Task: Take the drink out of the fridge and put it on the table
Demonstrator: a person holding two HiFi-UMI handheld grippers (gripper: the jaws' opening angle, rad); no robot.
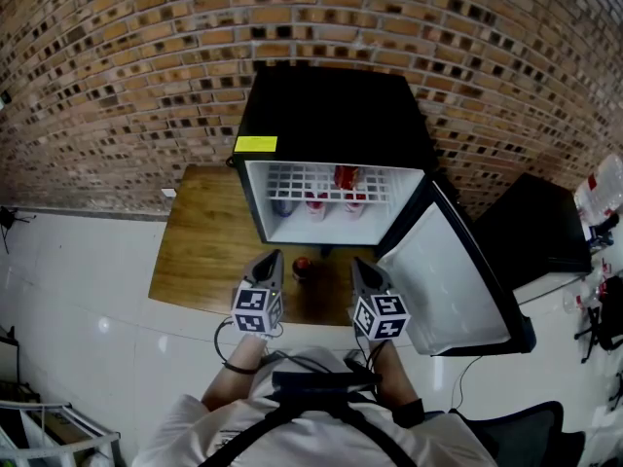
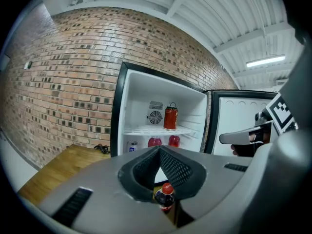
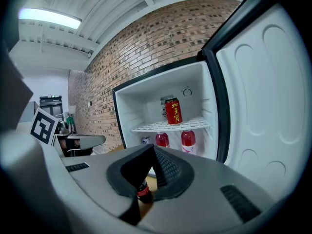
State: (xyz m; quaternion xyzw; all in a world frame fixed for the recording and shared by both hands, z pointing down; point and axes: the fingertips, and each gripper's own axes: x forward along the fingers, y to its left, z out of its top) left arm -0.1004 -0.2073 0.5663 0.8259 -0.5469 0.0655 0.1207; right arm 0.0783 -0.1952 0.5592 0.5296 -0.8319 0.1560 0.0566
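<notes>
Head view shows the drink bottle [image 1: 303, 268], dark with a red cap, standing upright on the wooden tabletop [image 1: 200, 251] just in front of the open fridge [image 1: 336, 125]. It sits between the left gripper [image 1: 275, 258] and the right gripper [image 1: 357, 264], touching neither. Both grippers' fingers are closed together and empty. A red can [image 1: 346, 176] stands on the fridge shelf.

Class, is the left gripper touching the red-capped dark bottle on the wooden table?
Apart. Head view shows bare wooden table between left gripper and bottle.
</notes>
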